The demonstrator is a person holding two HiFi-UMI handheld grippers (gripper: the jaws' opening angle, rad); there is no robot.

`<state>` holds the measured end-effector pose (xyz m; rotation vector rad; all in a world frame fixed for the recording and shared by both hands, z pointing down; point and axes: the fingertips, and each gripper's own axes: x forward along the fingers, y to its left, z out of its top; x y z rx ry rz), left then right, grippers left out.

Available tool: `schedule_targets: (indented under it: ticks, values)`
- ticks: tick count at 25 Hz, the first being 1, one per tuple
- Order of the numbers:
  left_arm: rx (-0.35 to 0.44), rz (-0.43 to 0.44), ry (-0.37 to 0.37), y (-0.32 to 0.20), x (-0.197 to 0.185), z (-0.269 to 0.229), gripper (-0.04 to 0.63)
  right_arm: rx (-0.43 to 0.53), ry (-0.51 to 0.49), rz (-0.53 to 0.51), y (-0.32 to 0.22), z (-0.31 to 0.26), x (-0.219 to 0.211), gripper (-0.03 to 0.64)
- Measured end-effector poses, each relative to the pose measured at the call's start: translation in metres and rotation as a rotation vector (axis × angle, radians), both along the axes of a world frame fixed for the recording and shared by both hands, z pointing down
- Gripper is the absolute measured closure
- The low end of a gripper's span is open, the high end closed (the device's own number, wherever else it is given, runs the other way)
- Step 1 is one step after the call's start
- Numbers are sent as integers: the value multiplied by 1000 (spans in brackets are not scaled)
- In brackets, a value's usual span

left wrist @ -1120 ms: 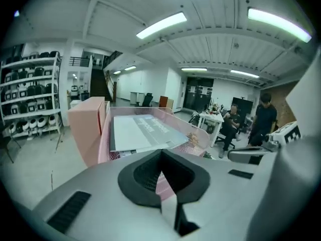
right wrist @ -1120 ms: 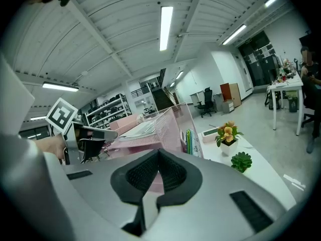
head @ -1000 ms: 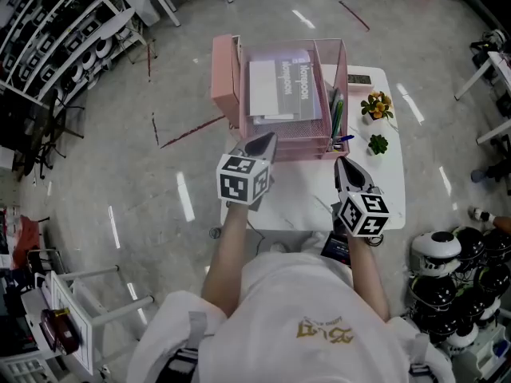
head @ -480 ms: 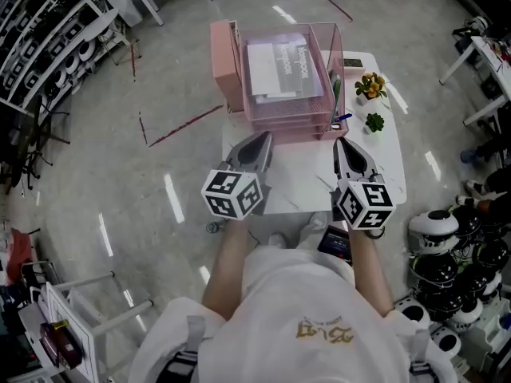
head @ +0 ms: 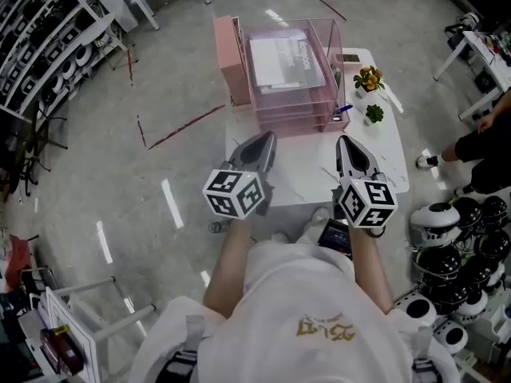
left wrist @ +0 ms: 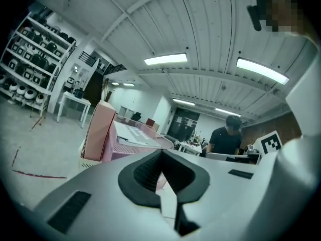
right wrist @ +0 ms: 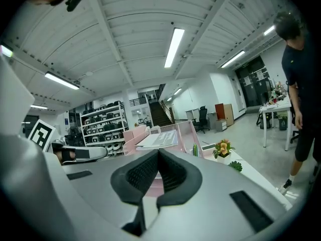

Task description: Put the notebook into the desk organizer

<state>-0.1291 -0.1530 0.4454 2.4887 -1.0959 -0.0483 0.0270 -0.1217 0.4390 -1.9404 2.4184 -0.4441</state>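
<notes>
The pink mesh desk organizer [head: 275, 106] stands at the far end of the white table [head: 363, 174]. A grey and white notebook [head: 285, 59] lies flat on its top tray; it also shows in the left gripper view [left wrist: 131, 134] and the right gripper view [right wrist: 159, 139]. My left gripper [head: 267, 140] hovers over the near left part of the table, shut and empty. My right gripper [head: 344, 144] hovers over the near right part, shut and empty. Both point toward the organizer and stand apart from it.
Pens [head: 336, 79] stand in the organizer's right compartment. Two small potted plants [head: 370, 78] [head: 374, 113] sit at the table's right side. A person [head: 487, 138] stands to the right. Helmets [head: 451, 254] crowd the floor at lower right. Shelving [head: 48, 38] lines the left.
Both grippers have drawn back from the organizer toward my body. A person has come into view at the right edge.
</notes>
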Motion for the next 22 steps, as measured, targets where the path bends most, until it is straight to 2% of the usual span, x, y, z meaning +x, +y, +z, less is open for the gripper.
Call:
schedule_targets:
  ticks: [22]
  values:
    - [-7, -14, 15, 1, -6, 2, 578, -6, 0, -20, 2, -1, -11, 606]
